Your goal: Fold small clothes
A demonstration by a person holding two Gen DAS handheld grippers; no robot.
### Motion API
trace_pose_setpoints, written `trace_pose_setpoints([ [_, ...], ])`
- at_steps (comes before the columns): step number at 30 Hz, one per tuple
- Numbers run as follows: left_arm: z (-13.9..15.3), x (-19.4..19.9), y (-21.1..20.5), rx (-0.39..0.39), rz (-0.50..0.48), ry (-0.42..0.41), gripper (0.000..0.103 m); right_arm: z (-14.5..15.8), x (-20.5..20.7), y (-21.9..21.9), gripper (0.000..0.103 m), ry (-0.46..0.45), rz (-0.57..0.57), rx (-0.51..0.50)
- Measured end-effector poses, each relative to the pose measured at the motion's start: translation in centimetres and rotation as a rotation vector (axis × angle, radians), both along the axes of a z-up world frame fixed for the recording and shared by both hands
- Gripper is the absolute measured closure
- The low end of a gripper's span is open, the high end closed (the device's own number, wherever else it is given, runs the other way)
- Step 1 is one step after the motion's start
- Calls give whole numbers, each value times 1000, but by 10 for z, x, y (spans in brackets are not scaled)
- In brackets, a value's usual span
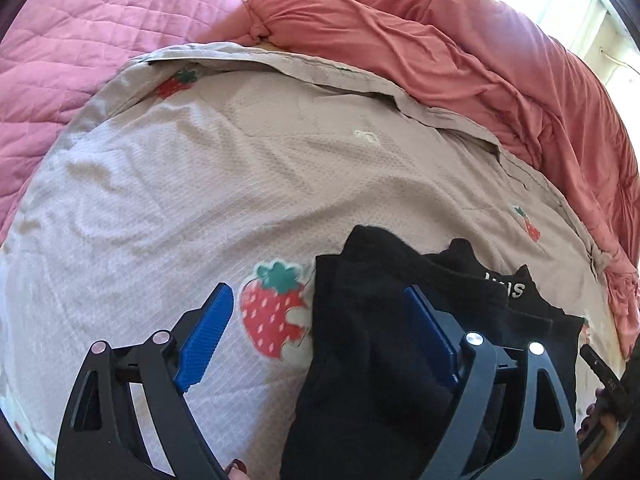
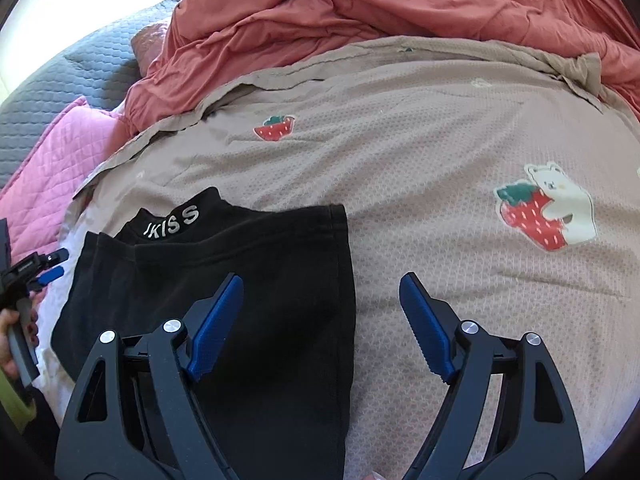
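The black top [image 2: 224,272] is lying on the beige strawberry blanket [image 2: 420,152], just in front of the rumpled coral quilt [image 2: 360,8]. It is already looking partly folded: both long sides are sitting in straight edges, the collar with its white lettering is pointing toward the quilt, and a layer seems to be doubled over beneath the collar, though the dark cloth is hiding the creases, so I am judging rather than seeing that. What is remaining, by my reckoning, is at least one fold bringing the hem up toward the collar, then some smoothing.

The left gripper [image 1: 320,336] is hovering over the top's edge nearest the big strawberry print [image 1: 272,312], its jaws standing wide apart and gripping nothing; one blue pad is hanging over bare blanket, the other over black cloth. The right gripper [image 2: 320,328] is likewise gaping and empty, straddling the top's opposite edge, one pad above the cloth, one above the blanket.
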State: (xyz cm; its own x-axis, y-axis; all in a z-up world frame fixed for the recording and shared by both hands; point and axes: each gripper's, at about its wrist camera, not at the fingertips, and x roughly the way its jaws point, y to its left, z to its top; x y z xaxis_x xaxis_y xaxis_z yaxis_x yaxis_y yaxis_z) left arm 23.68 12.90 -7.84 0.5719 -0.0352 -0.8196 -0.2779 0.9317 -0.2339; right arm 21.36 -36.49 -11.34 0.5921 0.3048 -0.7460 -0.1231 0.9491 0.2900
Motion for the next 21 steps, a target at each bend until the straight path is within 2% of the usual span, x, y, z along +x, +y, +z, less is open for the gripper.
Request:
trace_pose_setpoints([
  [4, -8, 18, -16, 49, -65, 30, 17, -1, 5, 0, 30, 1, -2, 1],
  [9, -14, 23, -25, 13, -94, 20, 20, -6, 12, 6, 30, 10, 14, -11],
  [11, -13, 26, -30, 18, -119, 16, 34, -10, 14, 7, 31, 18, 13, -13],
  [13, -15, 29, -36, 32, -135, 35, 60, -12, 16, 7, 33, 20, 8, -15],
  [14, -16, 30, -39, 42, -137, 52, 64, -13, 16, 7, 35, 18, 6, -17],
  [16, -20, 32, -40, 43, -137, 78, 87, -13, 16, 8, 45, 15, 11, -15],
  [18, -20, 28, -40, 44, -139, 65, 91, -13, 15, 9, 75, 13, 23, -10],
  [21, -13, 19, -41, 58, -147, 32, 94, -9, 14, 8, 92, -1, 28, 4],
])
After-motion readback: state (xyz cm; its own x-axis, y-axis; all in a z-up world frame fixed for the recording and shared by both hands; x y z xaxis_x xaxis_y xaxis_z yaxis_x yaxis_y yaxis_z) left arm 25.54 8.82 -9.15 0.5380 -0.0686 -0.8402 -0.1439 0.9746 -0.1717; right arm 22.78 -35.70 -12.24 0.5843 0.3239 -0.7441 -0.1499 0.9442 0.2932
